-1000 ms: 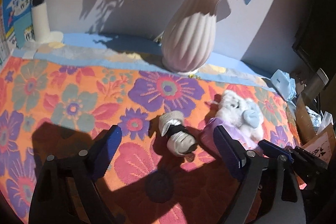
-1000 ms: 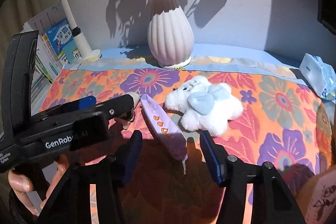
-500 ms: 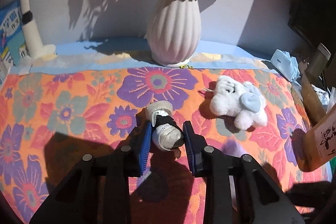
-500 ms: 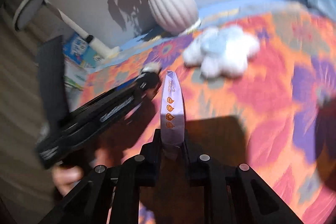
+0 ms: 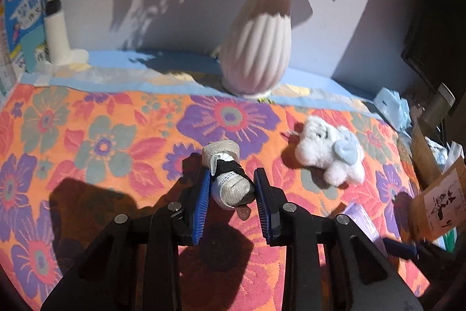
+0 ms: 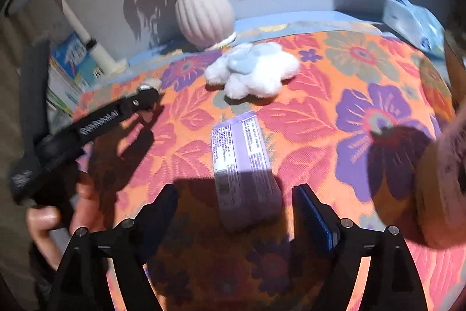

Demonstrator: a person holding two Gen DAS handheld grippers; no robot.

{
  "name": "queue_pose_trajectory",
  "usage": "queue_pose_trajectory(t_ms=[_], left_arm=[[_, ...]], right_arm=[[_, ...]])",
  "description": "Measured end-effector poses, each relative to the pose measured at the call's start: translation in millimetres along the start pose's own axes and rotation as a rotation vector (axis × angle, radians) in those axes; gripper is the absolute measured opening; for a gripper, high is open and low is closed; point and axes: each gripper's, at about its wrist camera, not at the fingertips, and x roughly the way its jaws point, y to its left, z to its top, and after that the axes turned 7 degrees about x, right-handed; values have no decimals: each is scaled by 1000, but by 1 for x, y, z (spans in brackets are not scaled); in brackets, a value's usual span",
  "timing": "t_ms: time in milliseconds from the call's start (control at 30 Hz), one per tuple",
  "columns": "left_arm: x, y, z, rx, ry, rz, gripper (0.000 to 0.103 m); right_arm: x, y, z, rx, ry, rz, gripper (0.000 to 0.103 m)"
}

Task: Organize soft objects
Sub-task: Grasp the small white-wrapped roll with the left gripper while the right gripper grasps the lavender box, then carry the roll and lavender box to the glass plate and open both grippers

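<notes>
A rolled grey, black and white sock (image 5: 228, 178) sits between the blue pads of my left gripper (image 5: 231, 184), which is shut on it just above the floral cloth (image 5: 87, 136). A white and blue plush toy (image 5: 330, 155) lies to its right and also shows in the right wrist view (image 6: 253, 70). A purple tissue pack (image 6: 243, 162) lies flat on the cloth between the fingers of my right gripper (image 6: 234, 200), which is open around it without touching. The pack's end shows in the left wrist view (image 5: 364, 220).
A pink ribbed vase (image 5: 257, 54) with flowers stands at the back by the wall. A white lamp post (image 5: 55, 16) and books (image 5: 24, 19) stand back left. A blue tissue packet (image 6: 413, 22) lies back right. A brown box (image 5: 437, 200) stands at the right edge.
My right gripper was shut on the purple pack held up on edge; now it has opened and the pack lies flat on the cloth. My left gripper stays shut on the sock.
</notes>
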Motion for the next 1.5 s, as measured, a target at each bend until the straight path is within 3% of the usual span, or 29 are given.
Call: queue_pose_trajectory(t_ms=[67,133,200,267,367,467,533,1133,1500], left_arm=[[6,3,-1,-20,39,-57,27],[8,7,-1,-49,46,-34,40],[9,11,-1,-78,44,-32,41],[11,13,0,-94,48,-35,42],[15,4,2,-40,58,-66,42],[14,0,1,-22,53,-31,39],[13,1,1,-18,45,-43,26],[8,-1,2,12,16,-9,25],[1,-8,-2,55,-16,28,25]], right_arm=[[5,3,4,-26,-13,-9,81],[12,8,4,-43,-24,-37,81],[15,13,2,-77,-43,-89,79],[16,19,1,-99,-55,-115,70],[17,22,0,-113,-68,-143,60],[16,21,-1,-118,-78,-141,40],[16,21,0,-120,-80,-131,39],[15,26,-4,-148,-89,-140,39],[8,18,-6,-93,-91,-124,39]])
